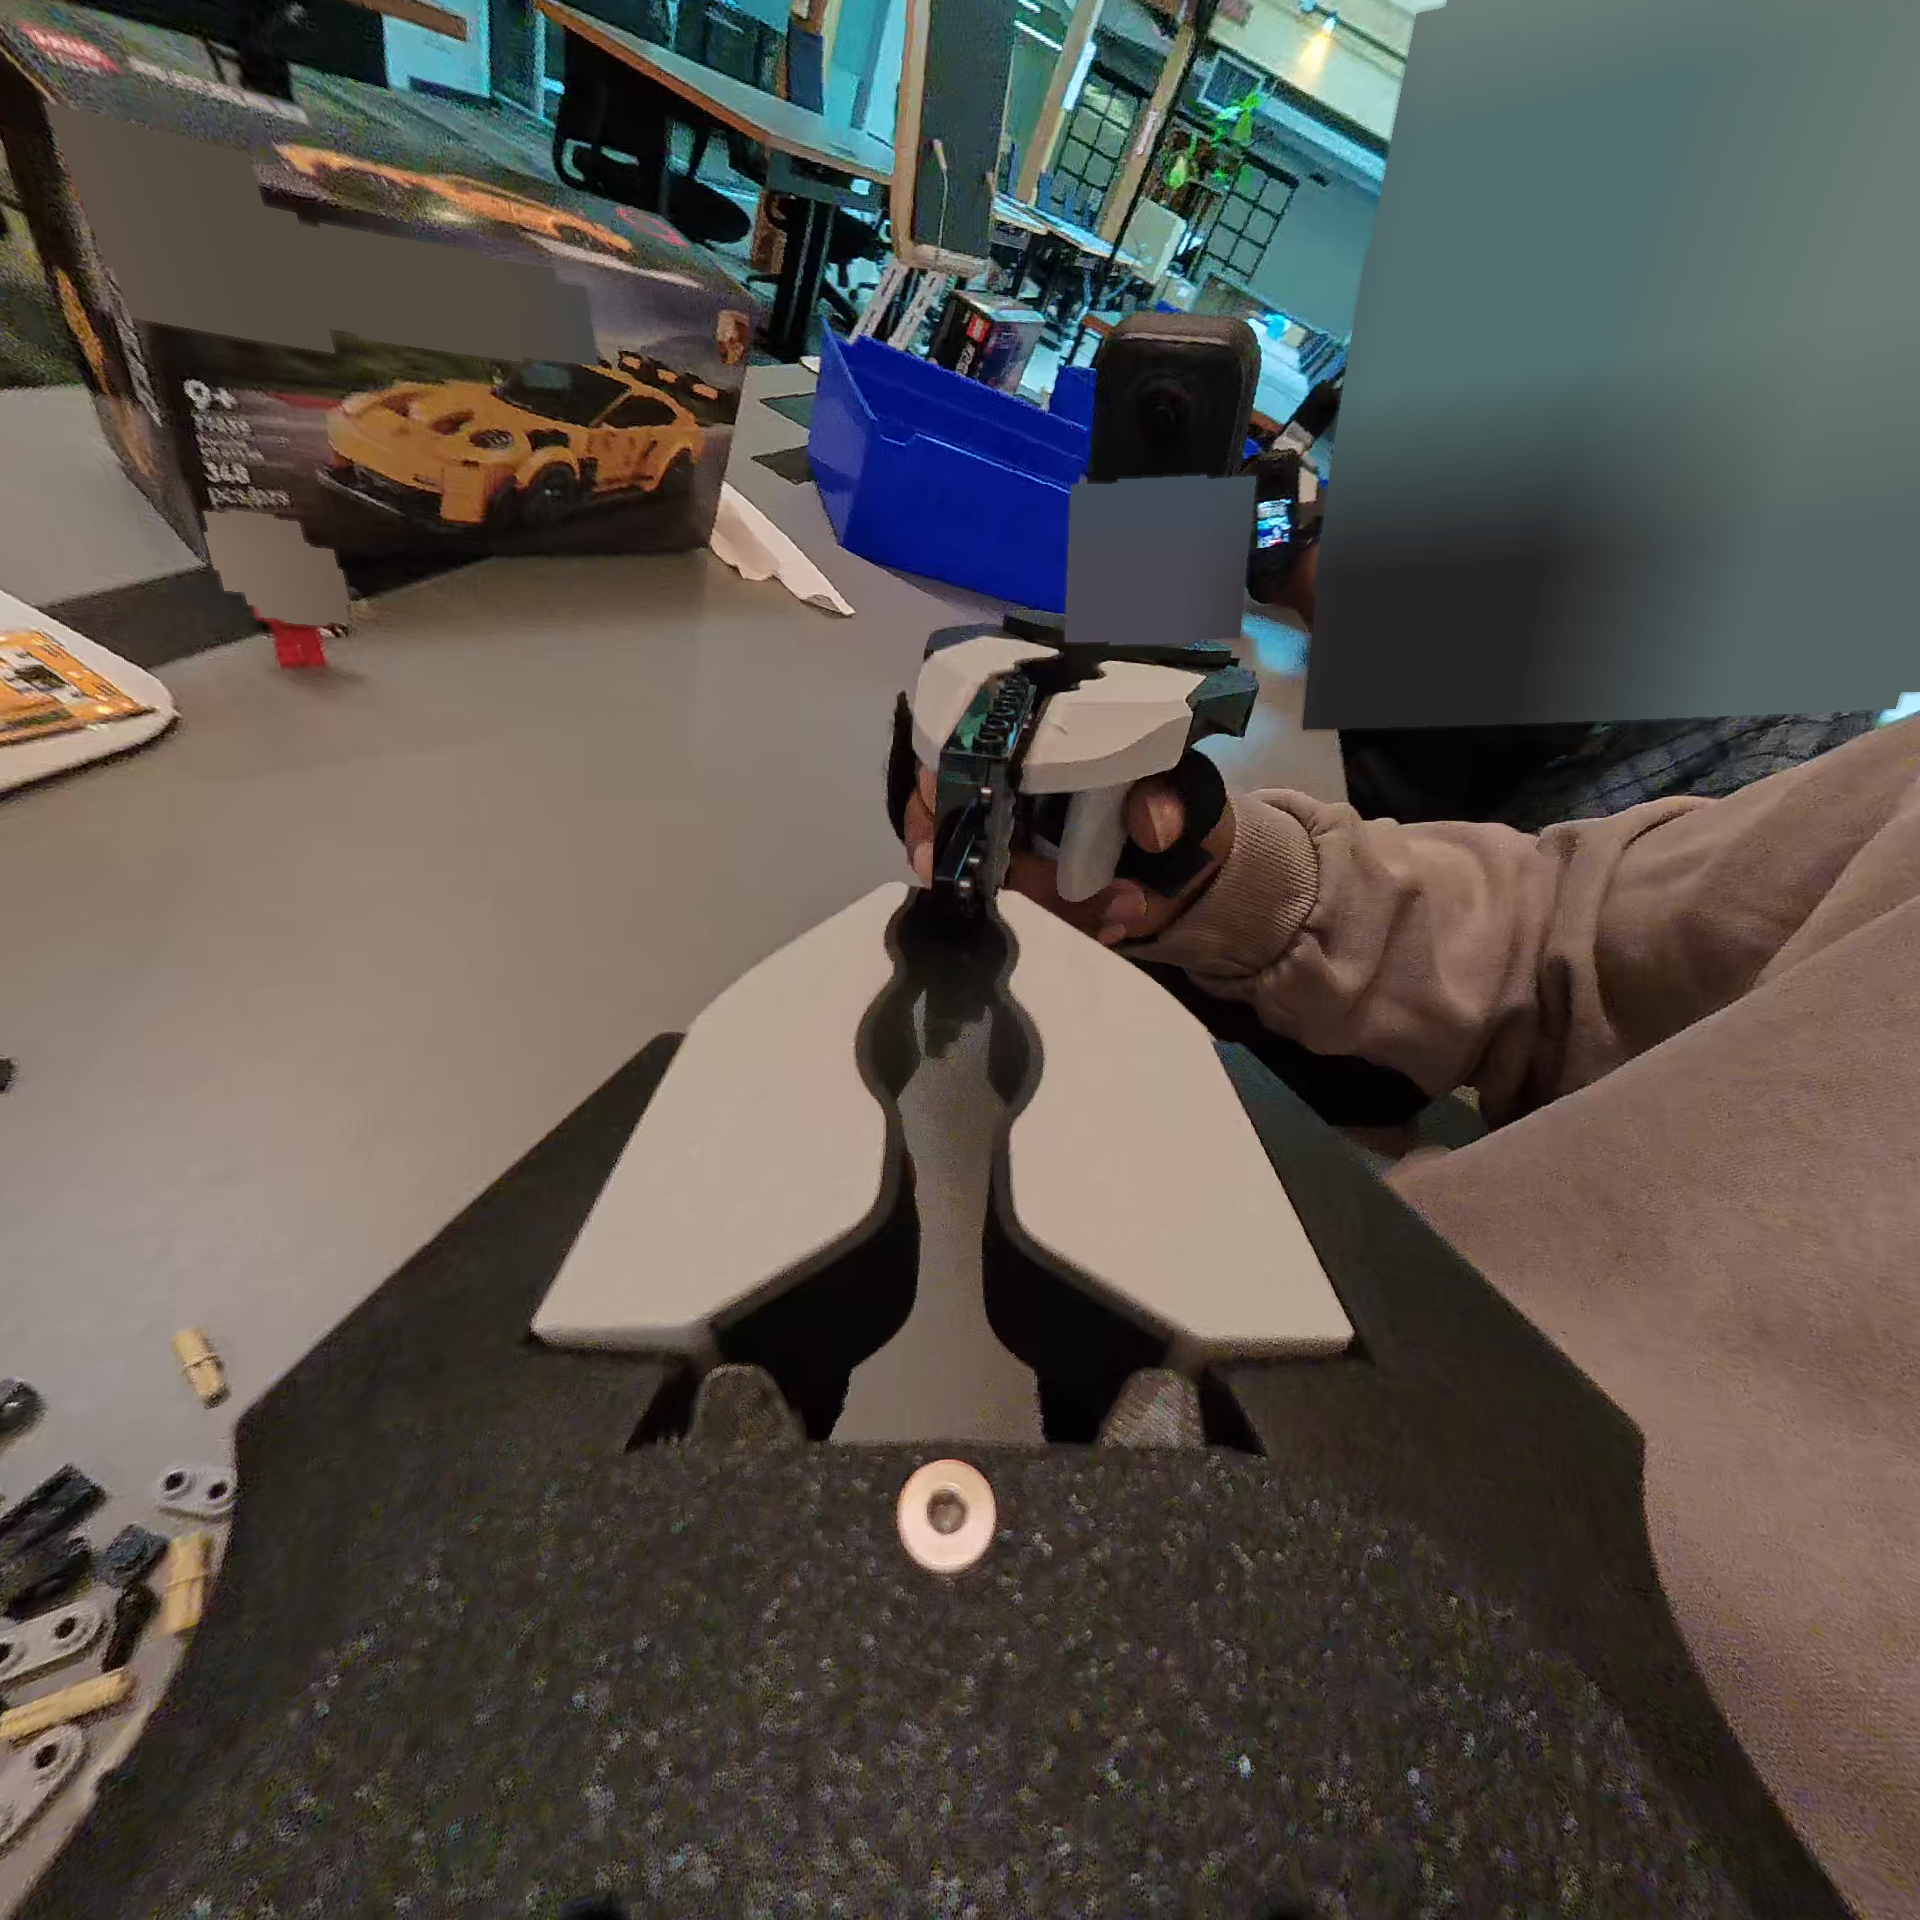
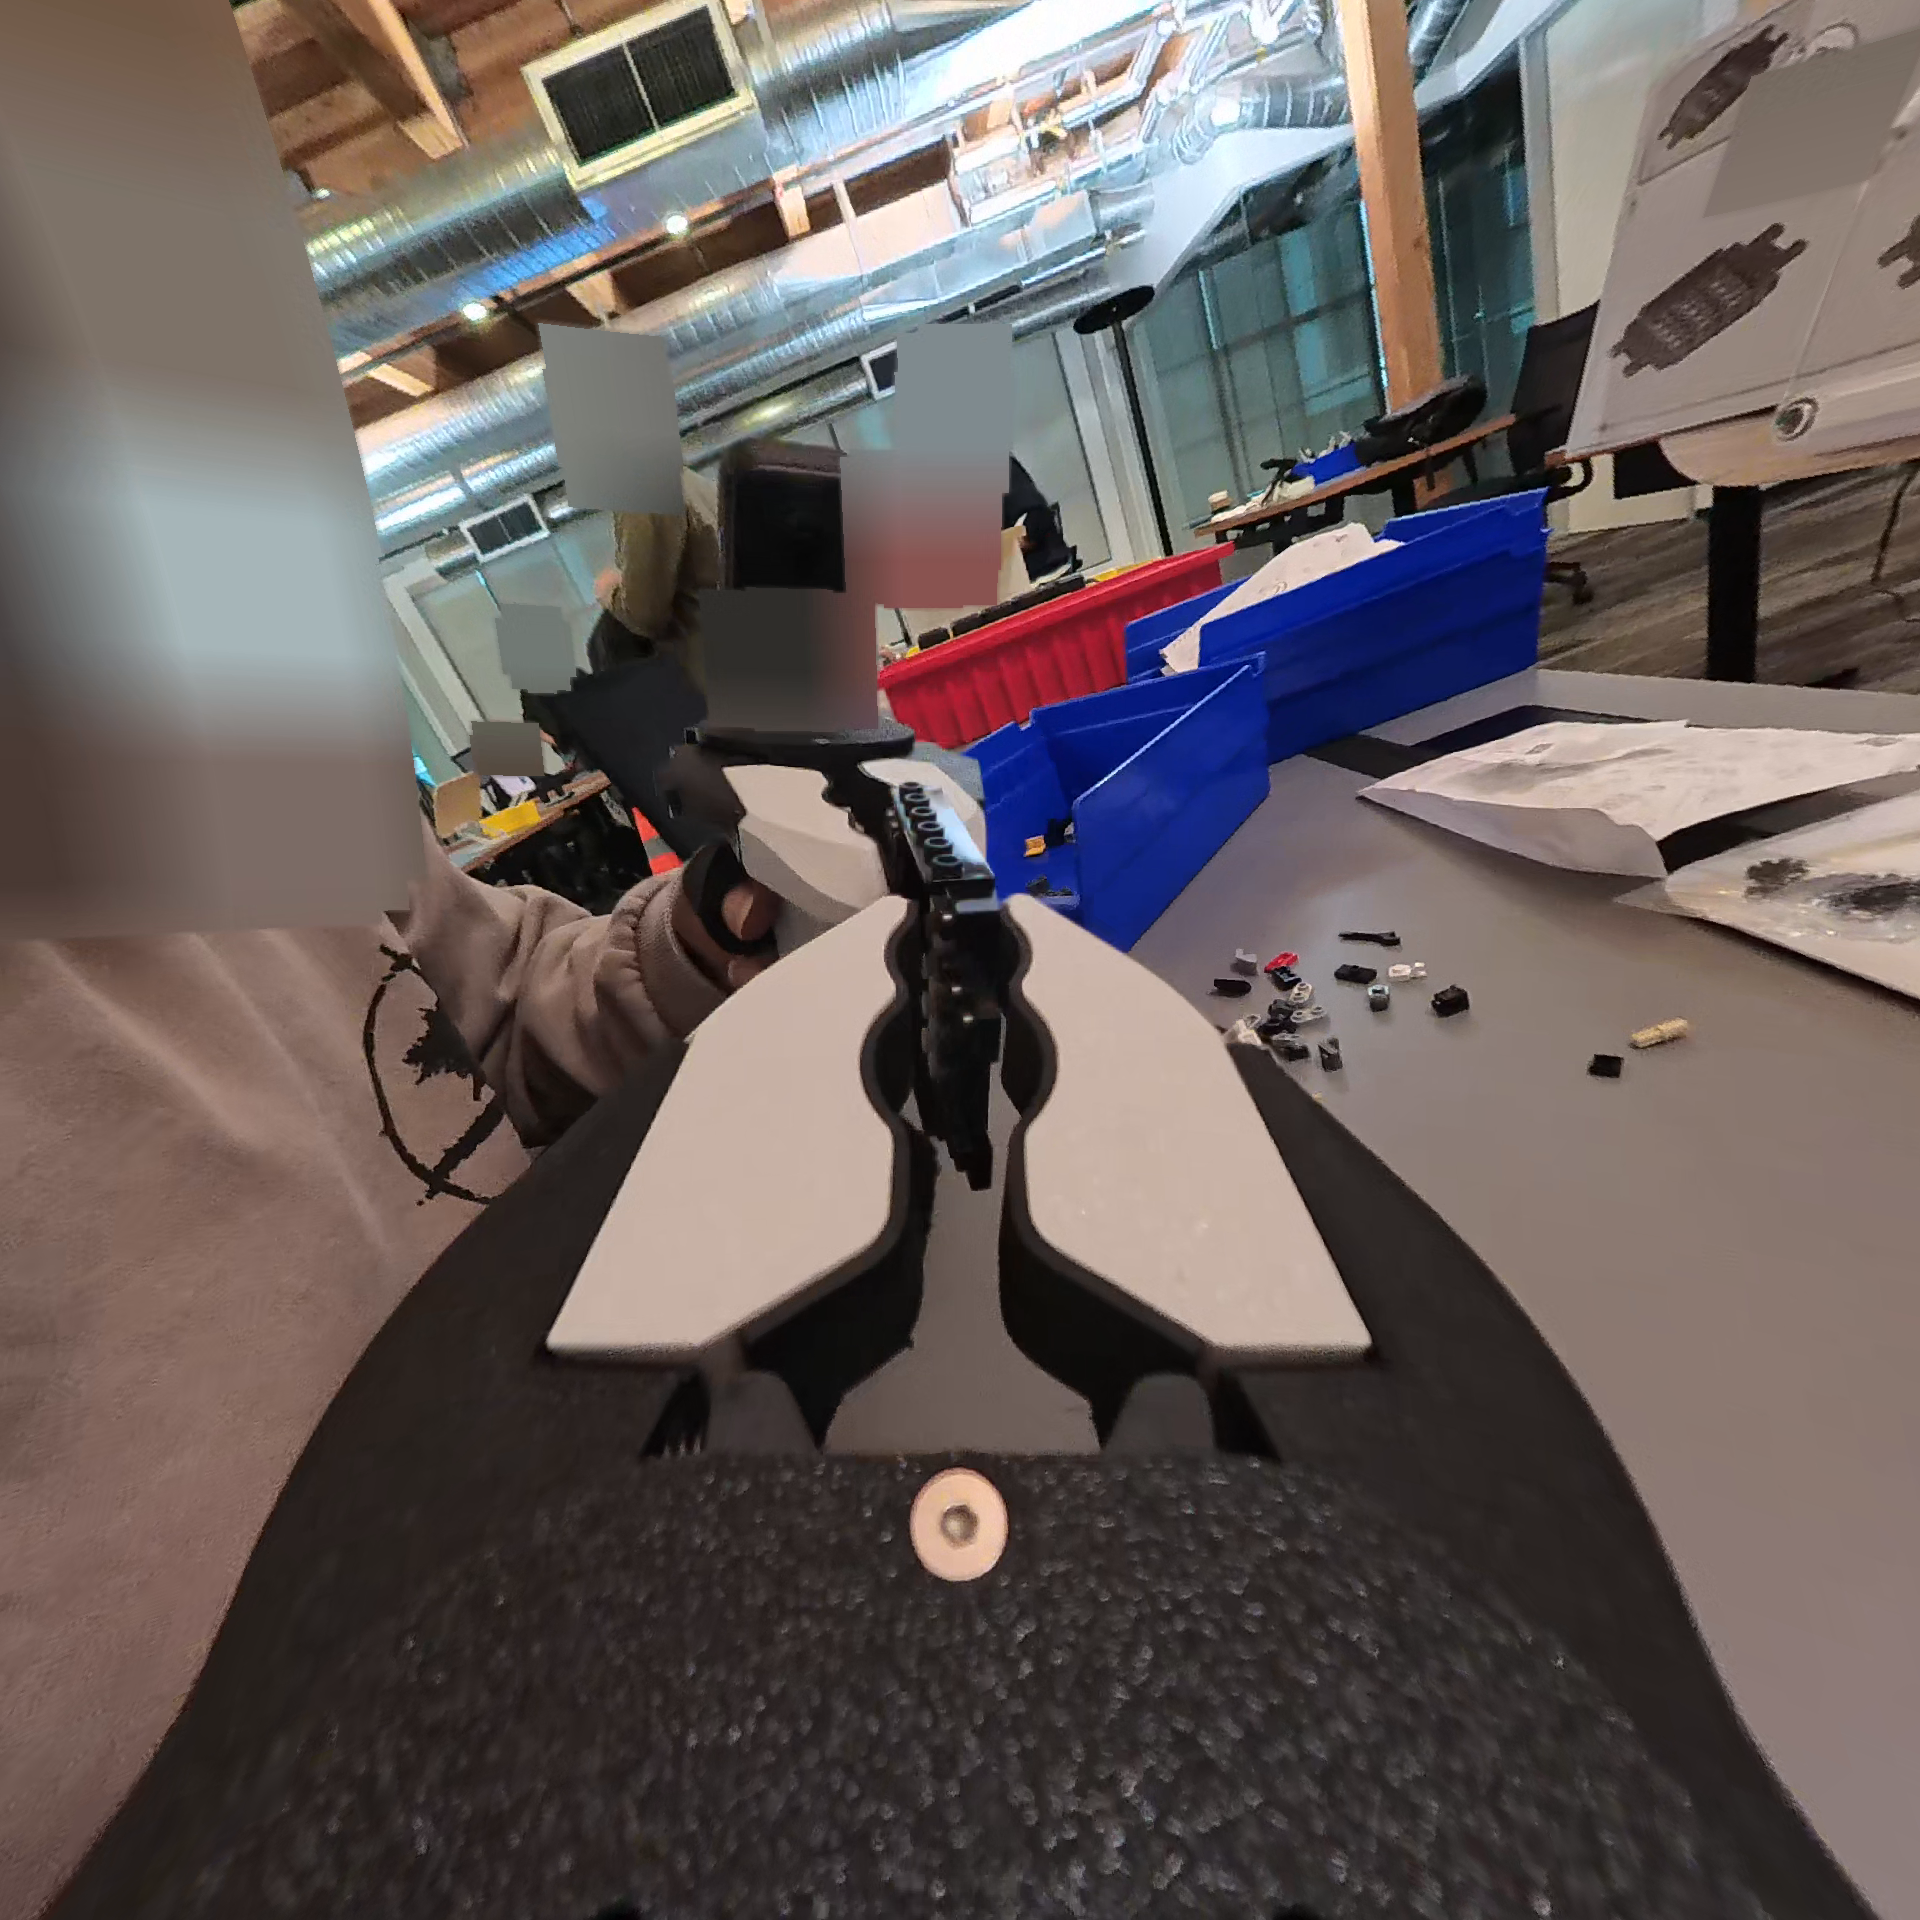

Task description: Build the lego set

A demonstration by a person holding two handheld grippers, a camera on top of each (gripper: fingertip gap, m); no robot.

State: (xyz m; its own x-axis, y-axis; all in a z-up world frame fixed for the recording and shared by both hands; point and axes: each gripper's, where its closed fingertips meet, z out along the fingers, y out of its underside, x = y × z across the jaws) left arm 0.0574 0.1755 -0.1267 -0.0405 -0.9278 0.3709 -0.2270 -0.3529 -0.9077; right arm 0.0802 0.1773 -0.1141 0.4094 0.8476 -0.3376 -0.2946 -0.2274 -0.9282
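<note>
The black studded lego assembly (image 2: pixel 951 997), a long narrow plate build, is up in the air above the grey tabletop (image 2: pixel 1455 1195), pinched from both ends. The right claw (image 2: pixel 951 1039) is narrowed onto its near end; the left claw (image 1: pixel 951 935) is closed on the far tip. I'd say the risk here is a twist: if the two claws rotate against each other, the thin build could snap apart or pop free and drop to the tabletop. Beyond the assembly, the left wrist view alone shows the set's box with a yellow car (image 1: pixel 436 447) and tan pegs (image 1: pixel 197 1366). The right wrist view alone shows scattered small parts (image 2: pixel 1340 997), blue bins (image 2: pixel 1164 800) and a red bin (image 2: pixel 1049 644).
</note>
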